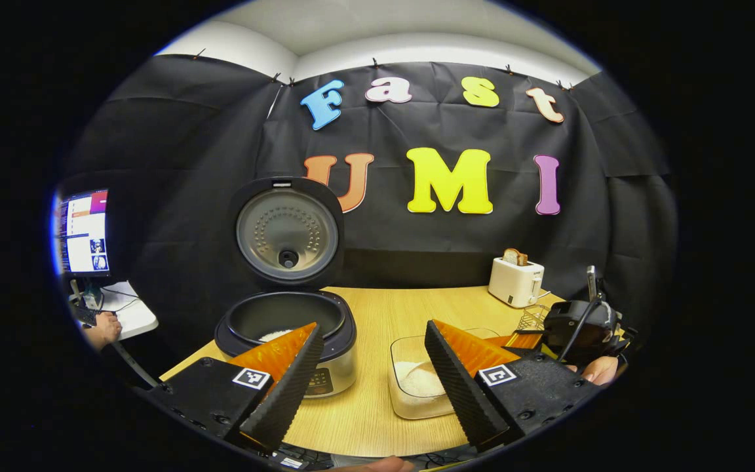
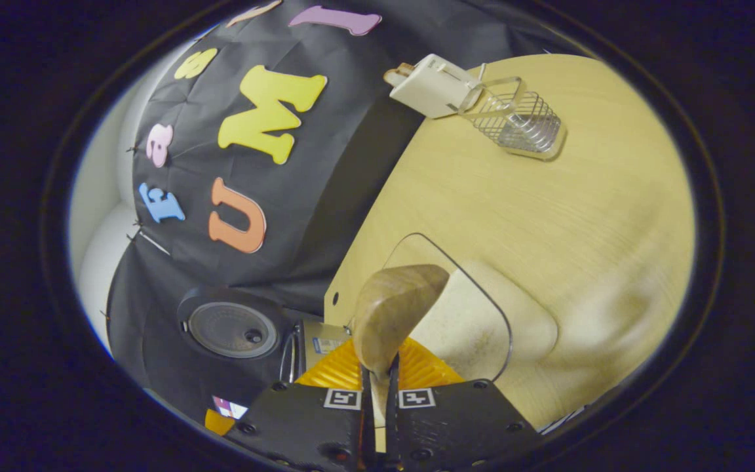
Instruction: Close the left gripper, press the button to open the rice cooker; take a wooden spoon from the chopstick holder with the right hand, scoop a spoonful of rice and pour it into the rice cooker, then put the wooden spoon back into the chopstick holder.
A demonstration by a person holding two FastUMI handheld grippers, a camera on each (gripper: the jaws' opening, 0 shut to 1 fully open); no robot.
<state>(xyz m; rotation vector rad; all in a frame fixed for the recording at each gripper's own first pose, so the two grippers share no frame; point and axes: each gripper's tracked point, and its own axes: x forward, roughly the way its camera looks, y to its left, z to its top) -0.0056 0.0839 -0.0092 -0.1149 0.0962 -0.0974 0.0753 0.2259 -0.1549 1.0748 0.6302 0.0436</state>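
Right gripper (image 2: pixel 377 383) pinching my brown wooden spoon (image 2: pixel 392 311), bowl above clear glass rice dish (image 2: pixel 482 328) | left gripper (image 1: pixel 374 367) spread | black rice cooker (image 1: pixel 286 328) lid up | step: scooping | next: dip, lift level, cross to pot.

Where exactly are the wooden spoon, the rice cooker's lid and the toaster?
wooden spoon (image 2: pixel 396 308), right gripper view, on its bowl.
rice cooker's lid (image 1: pixel 287 233), left gripper view, on its metal inner plate.
toaster (image 1: pixel 515 280), left gripper view, on its front side.
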